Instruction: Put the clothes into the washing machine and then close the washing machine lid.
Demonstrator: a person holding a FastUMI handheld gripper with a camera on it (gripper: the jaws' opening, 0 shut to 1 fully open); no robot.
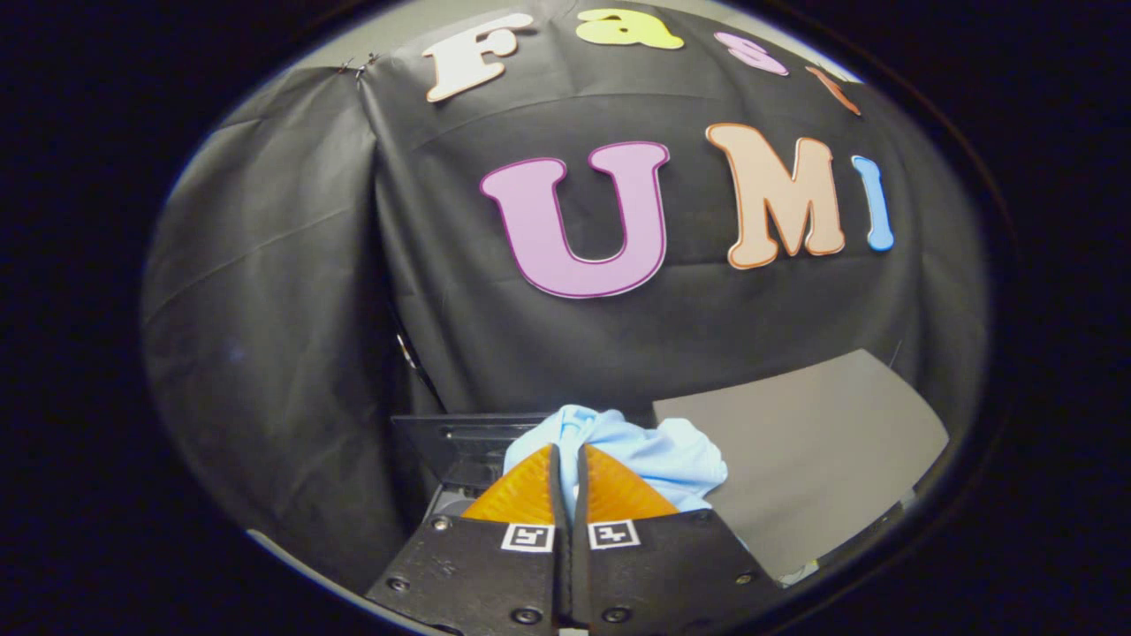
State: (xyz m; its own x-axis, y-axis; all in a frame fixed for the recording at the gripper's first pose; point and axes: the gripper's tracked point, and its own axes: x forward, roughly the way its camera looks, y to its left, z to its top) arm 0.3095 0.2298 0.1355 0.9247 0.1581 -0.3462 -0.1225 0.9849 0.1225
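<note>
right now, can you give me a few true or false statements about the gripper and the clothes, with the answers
1. The gripper has its fingers drawn close together. True.
2. A light blue garment is bunched at the fingertips. True; its cloth appears pinched between them.
3. The garment lies spread flat on the grey board. False; it is bunched up and lifted at the fingertips, with the board beside and behind it.
4. The gripper holds a red towel. False; the cloth is light blue.
5. A dark tilted panel sits just beyond the fingers, below the black cloth wall. True.
</note>
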